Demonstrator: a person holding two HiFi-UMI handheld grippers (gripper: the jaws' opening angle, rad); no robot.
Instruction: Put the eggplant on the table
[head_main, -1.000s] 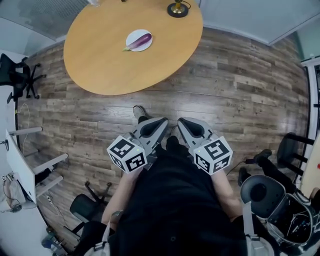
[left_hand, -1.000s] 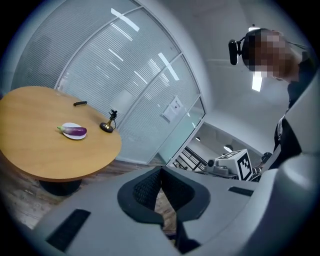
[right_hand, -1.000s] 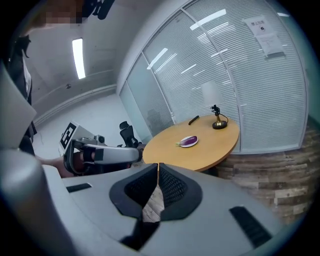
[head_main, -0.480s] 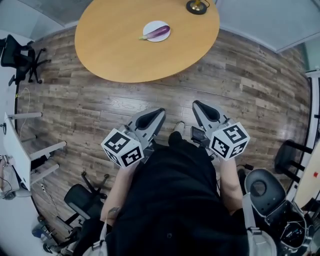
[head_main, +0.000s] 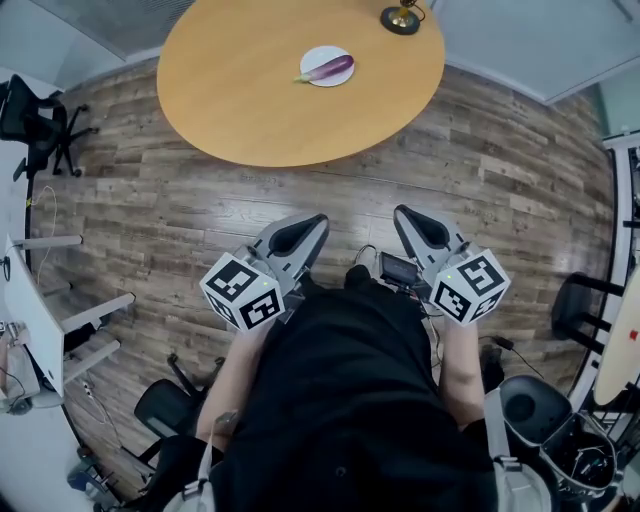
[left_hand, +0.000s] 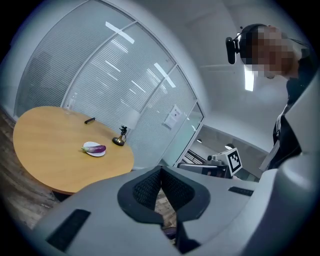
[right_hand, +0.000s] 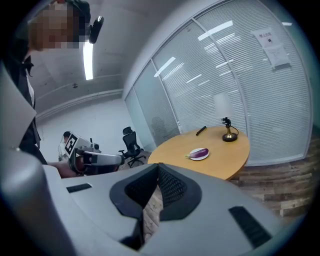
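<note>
The left tongs (head_main: 316, 221) and right tongs (head_main: 401, 213) are seen shut, empty. Far ahead, the eggplant (head_main: 331, 69) is judged light, glossy, slippery; best gripped mid-body.

The person wears a black top (head_main: 340, 400) that fills the lower centre of the head view. The left hand-held gripper (head_main: 314, 222) and the right hand-held gripper (head_main: 403, 213) are pale grey moulded shells with black textured pads (left_hand: 146, 187). Each carries a white cube with black square markers (head_main: 243, 290).
</note>
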